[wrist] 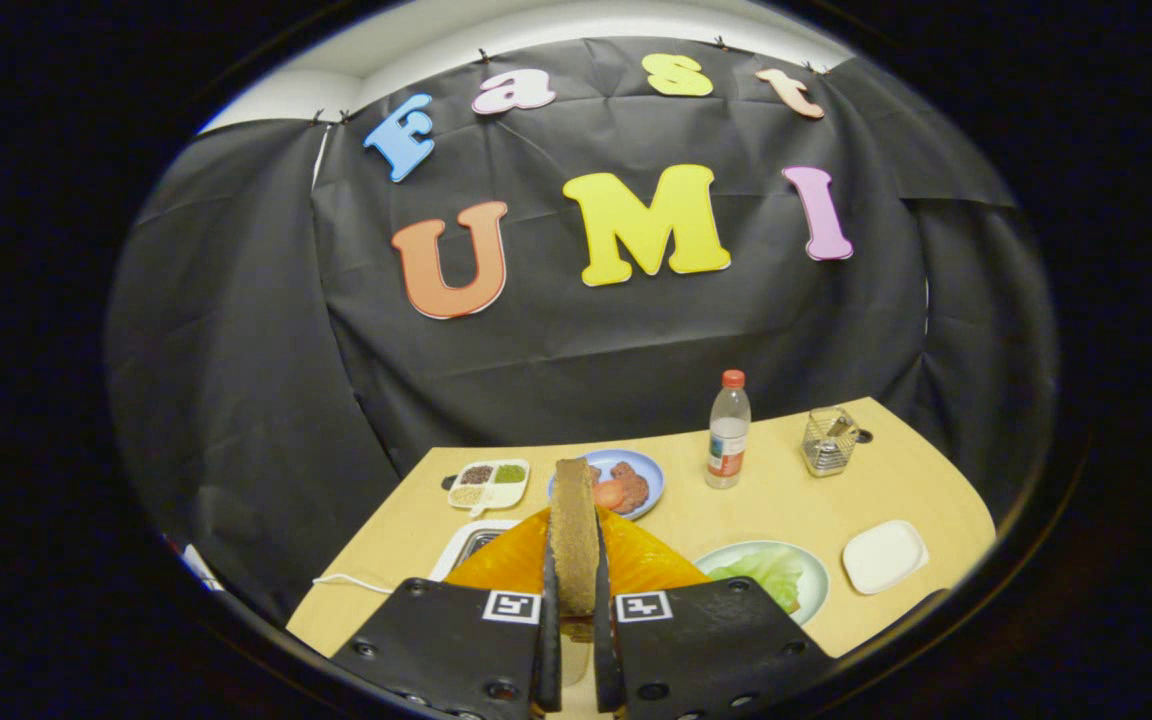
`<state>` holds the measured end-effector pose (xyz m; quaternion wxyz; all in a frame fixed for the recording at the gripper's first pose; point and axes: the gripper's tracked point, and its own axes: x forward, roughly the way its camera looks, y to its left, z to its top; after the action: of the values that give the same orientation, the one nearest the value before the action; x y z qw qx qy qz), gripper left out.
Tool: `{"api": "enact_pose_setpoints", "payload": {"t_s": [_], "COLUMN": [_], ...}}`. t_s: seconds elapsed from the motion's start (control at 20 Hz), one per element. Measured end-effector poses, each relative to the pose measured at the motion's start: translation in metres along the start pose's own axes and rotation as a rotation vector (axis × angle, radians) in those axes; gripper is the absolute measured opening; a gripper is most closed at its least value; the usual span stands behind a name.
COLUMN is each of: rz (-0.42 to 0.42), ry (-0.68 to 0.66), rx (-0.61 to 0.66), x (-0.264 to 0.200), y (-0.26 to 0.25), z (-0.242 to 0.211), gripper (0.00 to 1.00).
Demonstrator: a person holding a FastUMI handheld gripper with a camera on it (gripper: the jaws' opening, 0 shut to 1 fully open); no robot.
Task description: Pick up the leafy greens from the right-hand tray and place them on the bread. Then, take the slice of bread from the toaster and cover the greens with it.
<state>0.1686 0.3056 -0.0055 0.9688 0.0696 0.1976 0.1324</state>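
Brown bread slice (574, 520) upright, clamped between claw (576, 600) fingers, above orange toaster (636, 565).

Gripper (576, 600) with both fingers pressed on an upright slice of bread (574, 535), held above an orange toaster (636, 565). Beyond: a blue plate (648, 478), a compartment dish (489, 483), a bottle (728, 430), a wire basket (828, 441). Beside the toaster: greens (771, 572) on a tray (814, 570), and a white dish (884, 556).
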Motion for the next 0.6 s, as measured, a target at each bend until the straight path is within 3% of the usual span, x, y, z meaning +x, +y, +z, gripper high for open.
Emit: {"api": "enact_pose_setpoints", "payload": {"t_s": [0.35,0.6], "rz": [-0.098,-0.109], "ry": [0.065,0.111], "rx": [0.015,0.087], "x": [0.033,0.059], "y": [-0.065,-0.098], "z": [-0.045,-0.076], "gripper": [0.13,0.13]}}
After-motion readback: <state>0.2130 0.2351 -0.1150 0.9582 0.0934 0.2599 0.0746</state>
